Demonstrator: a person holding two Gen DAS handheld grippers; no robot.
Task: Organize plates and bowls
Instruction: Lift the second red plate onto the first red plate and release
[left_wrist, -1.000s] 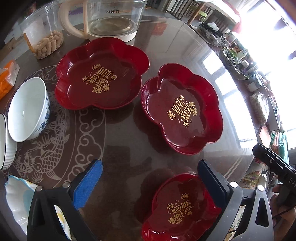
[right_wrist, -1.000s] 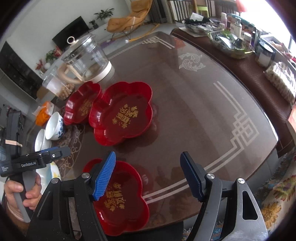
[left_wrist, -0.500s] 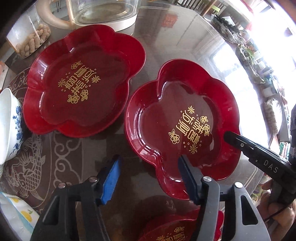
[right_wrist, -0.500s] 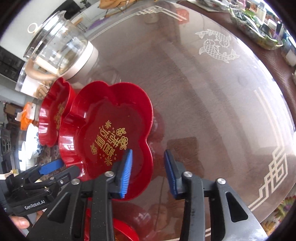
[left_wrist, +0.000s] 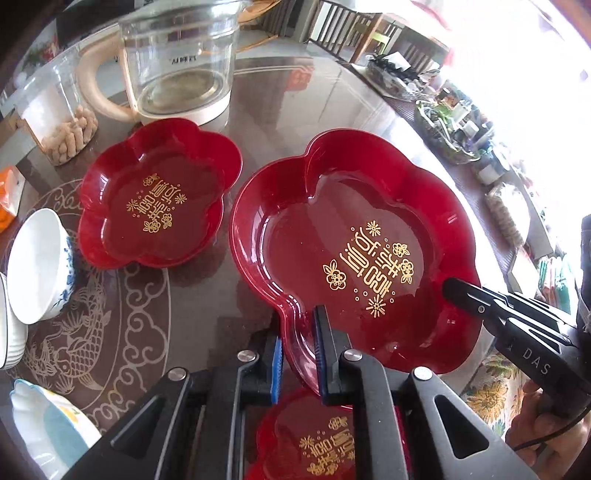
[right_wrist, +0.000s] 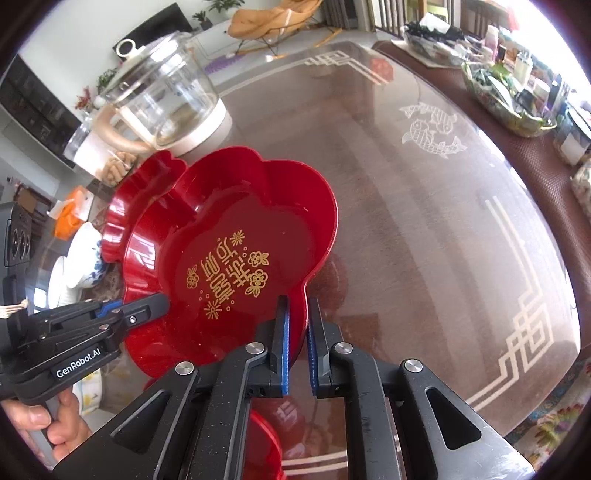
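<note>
A red flower-shaped plate (left_wrist: 354, 251) with gold lettering is held up off the table by both grippers. My left gripper (left_wrist: 297, 354) is shut on its near-left rim. My right gripper (right_wrist: 297, 325) is shut on its near-right rim (right_wrist: 295, 314); the plate (right_wrist: 229, 258) tilts in that view. A second red plate (left_wrist: 159, 199) lies flat on the table to the left. A third red plate (left_wrist: 325, 435) lies below the held one. A white and blue bowl (left_wrist: 40, 266) stands at the left, beside stacked white dishes (left_wrist: 9, 332).
A glass kettle (left_wrist: 177, 62) and a clear jar of snacks (left_wrist: 62, 118) stand at the back. A light blue dish (left_wrist: 48, 428) sits at the near left. A cluttered sideboard (right_wrist: 517, 88) runs along the right. The glass table (right_wrist: 424, 206) is bare at the right.
Both grippers closed on the middle red plate's rim and lifted it off the table, over the nearest plate. A second ago both were open.
</note>
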